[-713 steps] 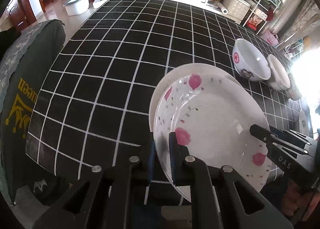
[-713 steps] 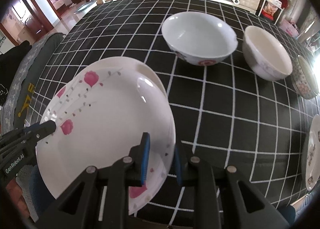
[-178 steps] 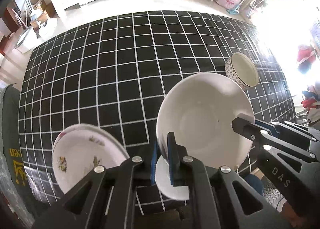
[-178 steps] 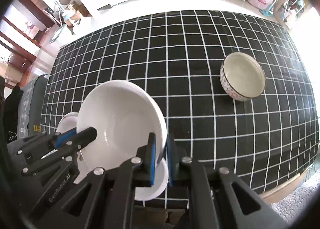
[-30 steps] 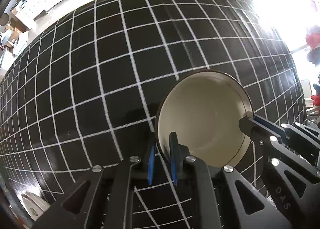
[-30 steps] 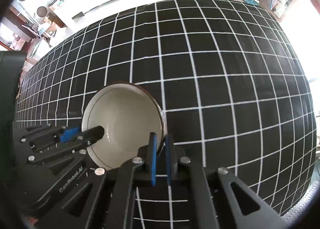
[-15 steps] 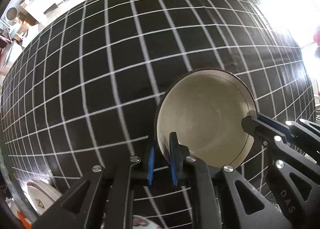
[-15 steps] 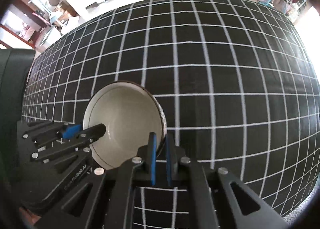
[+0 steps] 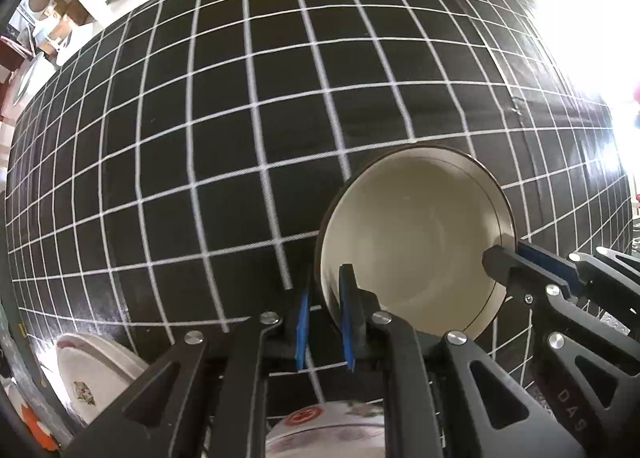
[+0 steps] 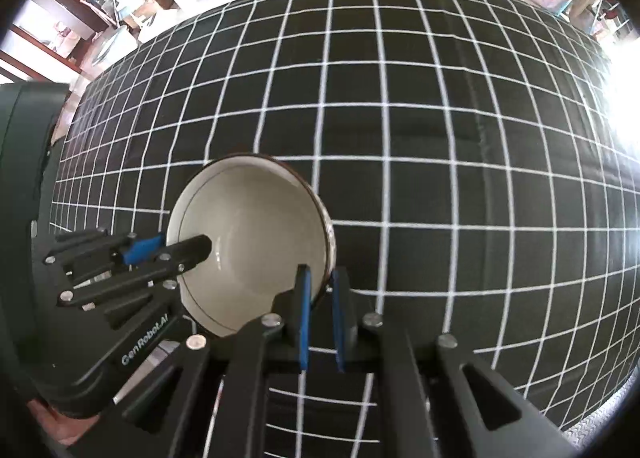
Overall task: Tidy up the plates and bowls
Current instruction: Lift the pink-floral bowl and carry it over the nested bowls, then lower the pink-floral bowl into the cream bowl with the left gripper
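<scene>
Cream ceramic bowl with dark rim (image 9: 416,242) airborne over black grid-checked worktop (image 9: 200,137); left gripper (image 9: 324,322) and right gripper (image 10: 320,318) jaws clamp opposite rims. Keep level, lower onto white bowls (image 9: 332,434) squarely.

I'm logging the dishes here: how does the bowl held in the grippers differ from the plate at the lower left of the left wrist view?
The bowl is deep, plain cream inside with a dark rim line; the plate is shallow, white, with a floral print. Both grippers grip the bowl's rim; nothing touches the plate.
</scene>
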`<state>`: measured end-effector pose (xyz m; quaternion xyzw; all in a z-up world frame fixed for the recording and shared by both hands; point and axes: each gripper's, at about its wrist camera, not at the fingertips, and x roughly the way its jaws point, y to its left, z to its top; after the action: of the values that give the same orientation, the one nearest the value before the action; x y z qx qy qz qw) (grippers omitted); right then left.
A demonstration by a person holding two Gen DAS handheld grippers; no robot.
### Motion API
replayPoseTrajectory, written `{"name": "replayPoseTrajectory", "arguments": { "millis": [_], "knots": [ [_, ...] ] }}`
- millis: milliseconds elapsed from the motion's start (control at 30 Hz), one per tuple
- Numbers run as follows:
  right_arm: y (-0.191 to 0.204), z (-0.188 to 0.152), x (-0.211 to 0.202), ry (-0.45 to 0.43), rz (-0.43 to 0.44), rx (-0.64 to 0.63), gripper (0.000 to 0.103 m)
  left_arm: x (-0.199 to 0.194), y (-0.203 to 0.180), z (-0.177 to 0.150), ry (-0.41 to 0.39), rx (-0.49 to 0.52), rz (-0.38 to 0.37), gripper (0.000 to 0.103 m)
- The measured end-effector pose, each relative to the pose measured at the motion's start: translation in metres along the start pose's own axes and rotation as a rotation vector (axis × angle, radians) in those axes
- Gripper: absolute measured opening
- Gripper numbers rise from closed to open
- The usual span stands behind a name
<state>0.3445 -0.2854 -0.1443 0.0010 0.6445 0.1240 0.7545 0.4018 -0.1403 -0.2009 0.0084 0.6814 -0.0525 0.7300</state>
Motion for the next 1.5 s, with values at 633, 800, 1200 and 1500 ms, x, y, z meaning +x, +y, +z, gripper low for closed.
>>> {"name": "replayPoseTrajectory", "arguments": {
  "millis": [633, 800, 1200, 1500],
  "knots": [
    [0.045, -0.002, 0.013, 0.011, 0.041, 0.058, 0.013, -0.004, 0.111, -0.059, -0.030, -0.065, 0.010, 0.009],
    [0.065, -0.002, 0.003, -0.018, 0.024, 0.041, 0.013, -0.017, 0.143, -0.071, -0.051, -0.075, 0.000, 0.009],
    [0.102, -0.007, -0.046, -0.087, -0.012, -0.003, 0.013, -0.085, 0.188, -0.101, -0.133, -0.111, -0.022, 0.009],
    [0.110, -0.030, -0.070, -0.114, -0.028, -0.004, 0.013, -0.126, 0.200, -0.132, -0.182, -0.122, -0.040, 0.009]
  ]
}}
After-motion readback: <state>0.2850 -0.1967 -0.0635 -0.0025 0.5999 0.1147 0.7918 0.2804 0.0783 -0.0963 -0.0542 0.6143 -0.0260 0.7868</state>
